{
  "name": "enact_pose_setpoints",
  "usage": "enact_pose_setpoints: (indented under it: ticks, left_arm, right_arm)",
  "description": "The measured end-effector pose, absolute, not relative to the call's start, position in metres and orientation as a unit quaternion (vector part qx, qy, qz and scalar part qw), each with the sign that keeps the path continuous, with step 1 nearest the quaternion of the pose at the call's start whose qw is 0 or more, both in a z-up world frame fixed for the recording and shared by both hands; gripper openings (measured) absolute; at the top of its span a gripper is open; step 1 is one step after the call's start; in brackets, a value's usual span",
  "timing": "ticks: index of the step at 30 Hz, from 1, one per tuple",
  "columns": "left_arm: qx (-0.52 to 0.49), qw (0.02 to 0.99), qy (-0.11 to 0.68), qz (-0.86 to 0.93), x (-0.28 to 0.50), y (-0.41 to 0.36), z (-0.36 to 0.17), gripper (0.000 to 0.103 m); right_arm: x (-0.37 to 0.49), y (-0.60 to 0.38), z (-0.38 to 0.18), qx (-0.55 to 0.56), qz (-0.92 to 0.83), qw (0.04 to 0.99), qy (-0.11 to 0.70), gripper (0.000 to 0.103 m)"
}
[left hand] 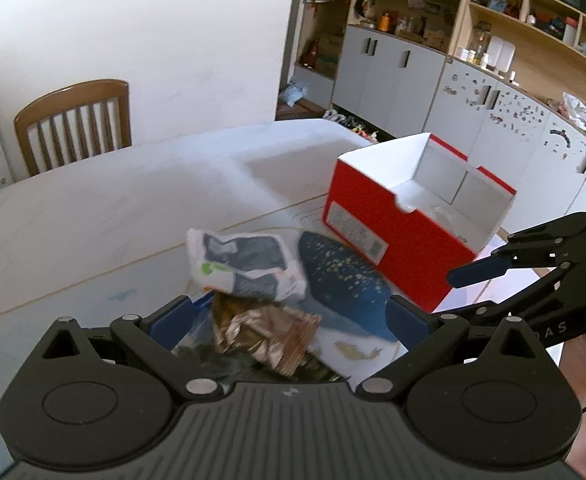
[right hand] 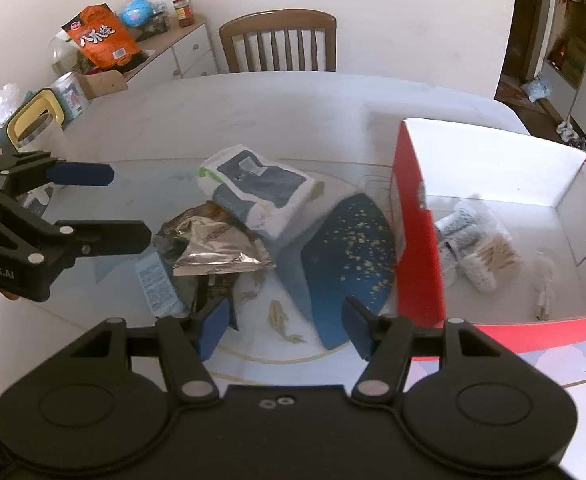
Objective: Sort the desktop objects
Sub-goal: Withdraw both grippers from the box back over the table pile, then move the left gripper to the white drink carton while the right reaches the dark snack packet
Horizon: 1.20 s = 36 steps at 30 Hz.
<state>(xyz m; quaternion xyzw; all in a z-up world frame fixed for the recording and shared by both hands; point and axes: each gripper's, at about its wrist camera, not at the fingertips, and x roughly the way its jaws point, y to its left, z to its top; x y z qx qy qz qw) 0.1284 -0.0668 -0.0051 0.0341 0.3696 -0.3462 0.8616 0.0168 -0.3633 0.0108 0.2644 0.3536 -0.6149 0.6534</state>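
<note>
Left hand-held gripper jaws apart, empty, over foil packet on table. Right hand-held gripper jaws apart, empty. White-blue pouch leans on packet, beside red box.

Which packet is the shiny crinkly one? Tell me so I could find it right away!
Find the big red box on the table. Left of it, past the dark blue gold-speckled patch, is a small heap of packets. The shiny foil packet lies in front of the white and navy pouch; it alone is silvery-brown and crumpled like metal.
</note>
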Motion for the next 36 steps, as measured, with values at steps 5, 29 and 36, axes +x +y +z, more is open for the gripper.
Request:
enact_pose_setpoints:
  ticks: [5,29,36]
  left_arm:
    - [0.024,0.866,0.378,-0.327,0.130,-0.047,-0.015,0.103]
    - [0.041,0.858,0.407,-0.312,0.117,-0.010,-0.079,0.103]
    - [0.048,0.852,0.395,-0.339,0.114,-0.016,-0.093,0.103]
  right_arm:
    - [0.024,-0.365,0.004,0.263,-0.620,0.651,0.350,0.062]
    - [0.056,-0.388,-0.035,0.265,-0.606,0.654,0.368,0.062]
    - [0.063,-0.398,-0.047,0.272,-0.605,0.649,0.372,0.062]
